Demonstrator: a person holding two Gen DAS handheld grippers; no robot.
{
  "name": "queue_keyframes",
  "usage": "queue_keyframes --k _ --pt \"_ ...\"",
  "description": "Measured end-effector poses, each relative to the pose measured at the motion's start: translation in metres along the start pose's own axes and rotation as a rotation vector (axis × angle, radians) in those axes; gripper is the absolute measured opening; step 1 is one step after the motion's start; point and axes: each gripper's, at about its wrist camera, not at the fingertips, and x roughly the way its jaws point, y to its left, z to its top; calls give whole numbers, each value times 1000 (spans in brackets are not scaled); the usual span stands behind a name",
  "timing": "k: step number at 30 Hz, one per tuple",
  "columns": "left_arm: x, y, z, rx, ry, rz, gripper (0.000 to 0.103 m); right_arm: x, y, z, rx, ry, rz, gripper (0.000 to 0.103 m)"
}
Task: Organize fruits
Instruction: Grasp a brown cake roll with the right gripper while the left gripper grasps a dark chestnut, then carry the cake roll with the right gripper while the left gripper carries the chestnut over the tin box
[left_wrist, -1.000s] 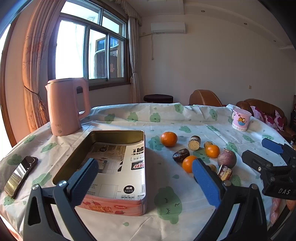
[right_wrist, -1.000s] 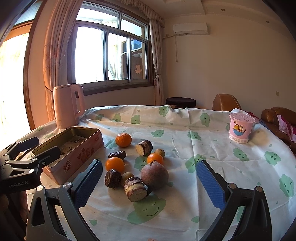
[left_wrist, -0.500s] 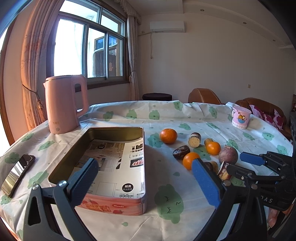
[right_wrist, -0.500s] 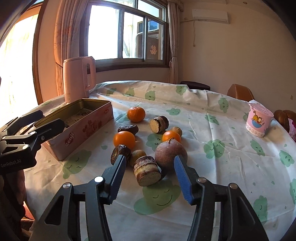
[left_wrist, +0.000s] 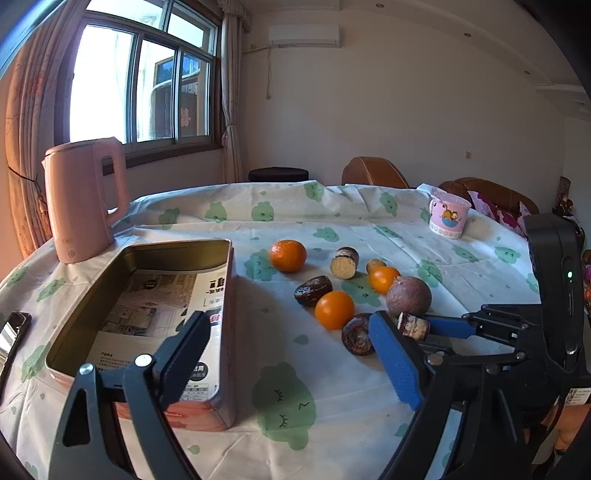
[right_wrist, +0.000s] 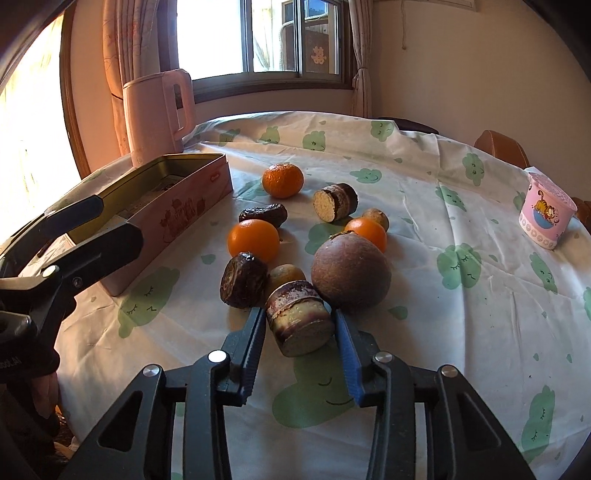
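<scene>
This is a lived-in home, most likely a dining or living room. A round table (left_wrist: 369, 424) wears a white cloth printed with sleepy green cloud faces, and on it stand a pink electric kettle (left_wrist: 83, 199), a cartoon-printed pink cup (left_wrist: 448, 218) and a scatter of fruit (right_wrist: 314, 236) beside an open biscuit tin (left_wrist: 147, 317). A phone (left_wrist: 13, 334) lies at the table's edge. Behind, daylight pours through a wood-framed sliding window (left_wrist: 144, 81) hung with patterned curtains (left_wrist: 26, 122). A wall-mounted air conditioner (left_wrist: 303, 36) sits high on the plain wall, and brown leather chairs (left_wrist: 373, 171) and a sofa with a floral cushion (left_wrist: 498, 206) stand beyond.
</scene>
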Motion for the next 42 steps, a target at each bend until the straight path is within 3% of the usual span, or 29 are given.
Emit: queue_keyframes --k 5,10,15,18,25,27,42 --pt "14 -2 2 -24 59 -55 80 -13 -7 -3 43 -77 0 38" --pt "32 -16 5 -7 120 -104 78 -28 -12 -6 65 -159 -86 37" --pt "50 -30 7 22 191 -138 70 -37 -28 -9 74 -189 -171 37" --pt "58 -37 4 31 237 -160 53 -40 -35 -10 99 -198 -140 36" --pt "73 -36 2 10 318 -204 49 -43 -33 -12 85 -227 -89 36" --pt "74 -35 2 0 322 -215 37 -42 -30 -12 71 -227 -87 36" --pt "54 -26 6 -36 204 -210 37 -50 -22 -17 15 -287 -78 36"
